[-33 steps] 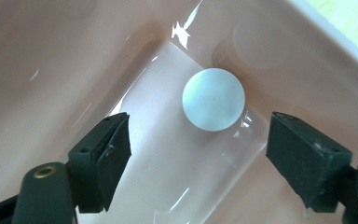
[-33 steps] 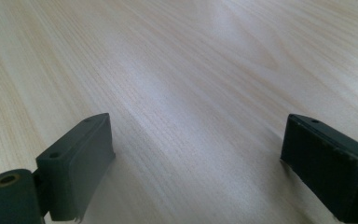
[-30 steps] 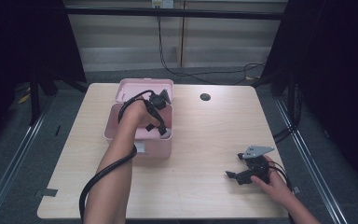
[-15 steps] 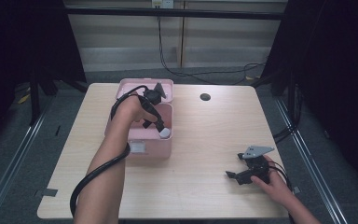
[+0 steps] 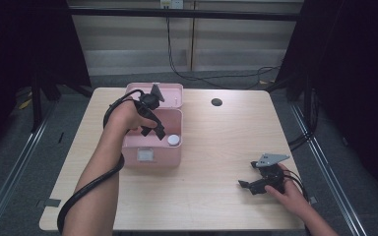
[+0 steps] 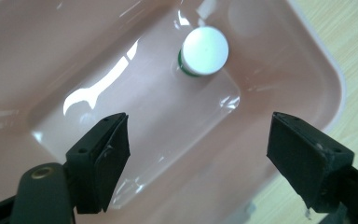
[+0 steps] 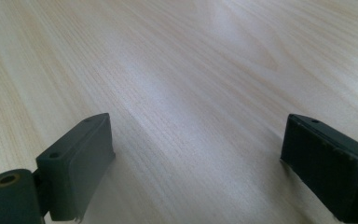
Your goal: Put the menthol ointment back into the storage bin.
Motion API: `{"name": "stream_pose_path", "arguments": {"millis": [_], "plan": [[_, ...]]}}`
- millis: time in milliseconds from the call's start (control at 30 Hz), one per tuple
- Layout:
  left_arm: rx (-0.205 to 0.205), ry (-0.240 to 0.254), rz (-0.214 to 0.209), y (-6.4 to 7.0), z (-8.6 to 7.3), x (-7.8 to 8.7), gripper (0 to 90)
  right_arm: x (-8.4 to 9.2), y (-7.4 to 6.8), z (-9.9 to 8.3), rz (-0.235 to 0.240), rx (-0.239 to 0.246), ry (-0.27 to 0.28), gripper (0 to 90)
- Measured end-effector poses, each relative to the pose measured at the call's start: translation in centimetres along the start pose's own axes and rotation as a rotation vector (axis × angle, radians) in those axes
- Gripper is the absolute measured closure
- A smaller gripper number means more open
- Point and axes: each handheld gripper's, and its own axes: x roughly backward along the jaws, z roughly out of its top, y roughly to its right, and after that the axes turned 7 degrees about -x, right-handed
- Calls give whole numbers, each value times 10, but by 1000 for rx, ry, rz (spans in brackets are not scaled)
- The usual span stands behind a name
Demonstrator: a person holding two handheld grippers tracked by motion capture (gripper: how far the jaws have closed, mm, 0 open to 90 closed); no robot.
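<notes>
The white-capped bottle (image 6: 204,50) stood upright in the front right corner of the open pink box (image 5: 150,158), close against its walls, a green band showing just under its round white cap. The box sat at the left half of the table (image 5: 216,147), nearer its far edge, with its lid (image 5: 170,93) thrown back. The left gripper (image 6: 200,158) hung over the box with jaws wide apart and empty, the bottle beyond their tips. Crowded into that corner, the bottle left little room for a jaw on the wall side; a descent could well have caught the rim, tipped the bottle or dragged the light box. The right gripper (image 5: 256,184) rested near the table's front right corner, jaws apart and empty.
</notes>
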Motion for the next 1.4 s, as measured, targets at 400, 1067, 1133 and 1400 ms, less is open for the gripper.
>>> {"name": "stream_pose_path", "arguments": {"millis": [400, 1067, 1133, 1400], "plan": [[40, 16, 18, -8, -29, 17, 206, 0, 0, 0, 0, 1, 0, 85], [128, 58, 23, -16, -70, 33, 201, 0, 0, 0, 0, 0, 2, 85], [136, 60, 26, -16, -76, 33, 196, 0, 0, 0, 0, -1, 2, 85], [158, 93, 35, -19, -97, 39, 195, 0, 0, 0, 0, 0, 2, 84]]}}
